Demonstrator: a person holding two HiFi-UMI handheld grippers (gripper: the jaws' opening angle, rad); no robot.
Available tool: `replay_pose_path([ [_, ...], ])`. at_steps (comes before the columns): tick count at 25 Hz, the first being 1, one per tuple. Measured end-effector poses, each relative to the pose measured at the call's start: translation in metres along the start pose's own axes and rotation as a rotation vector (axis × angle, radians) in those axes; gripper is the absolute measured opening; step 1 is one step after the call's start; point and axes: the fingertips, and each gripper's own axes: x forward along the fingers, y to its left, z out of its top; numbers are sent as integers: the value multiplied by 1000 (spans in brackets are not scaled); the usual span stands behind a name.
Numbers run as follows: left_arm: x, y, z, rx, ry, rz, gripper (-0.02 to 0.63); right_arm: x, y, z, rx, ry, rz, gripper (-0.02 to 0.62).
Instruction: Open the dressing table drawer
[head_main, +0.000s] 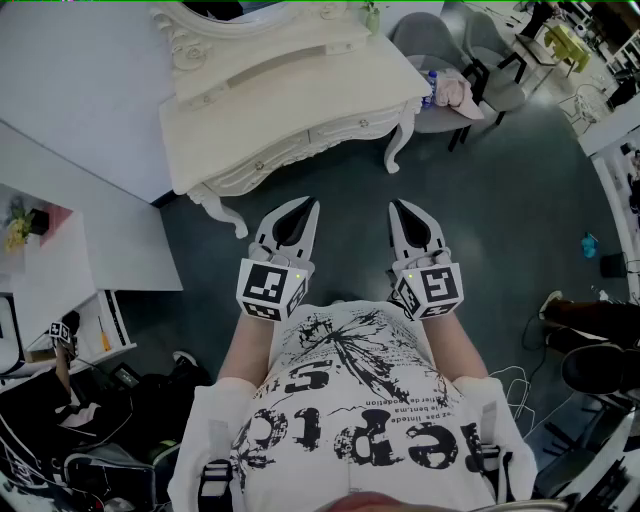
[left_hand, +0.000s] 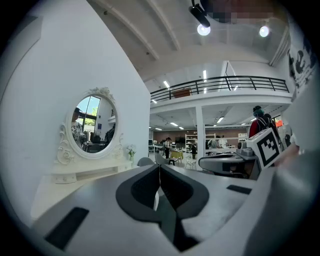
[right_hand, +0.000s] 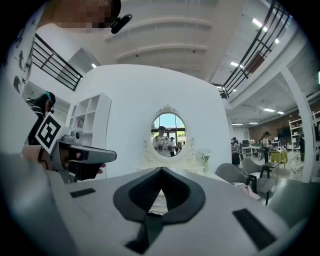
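Note:
A cream dressing table (head_main: 300, 100) with carved legs and an oval mirror (right_hand: 169, 131) stands against the white wall ahead. Its drawers (head_main: 350, 128) along the front edge look closed. My left gripper (head_main: 312, 204) is held in front of my chest, short of the table, jaws shut with nothing between them. My right gripper (head_main: 396, 206) hangs beside it at the same height, also shut and empty. In the left gripper view the mirror (left_hand: 94, 125) sits to the left of the shut jaw tips (left_hand: 159, 166). The right gripper view looks straight at the table over its shut tips (right_hand: 161, 170).
A grey chair (head_main: 440, 60) with pink cloth on it stands right of the table. A white shelf unit (head_main: 60, 260) is at my left, with cables and gear on the dark floor (head_main: 500, 200). People and more furniture fill the hall at the right.

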Motion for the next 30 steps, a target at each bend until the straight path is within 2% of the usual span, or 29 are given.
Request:
replay_pose_path([
  [13,2,10,-2,-15,0,-1,20,12,2,-5,24,15,-1,17],
  [19,5,15,-12,-42,16,-5,20,19,-2,-13,21,43,-38,17],
  [25,24,19,-27,-77,39,9,20,31,-17,-30,31,91,-20,18],
  [30,57,31,-28,-89,47,56,20,60,-45,-34,30,97,21,18],
])
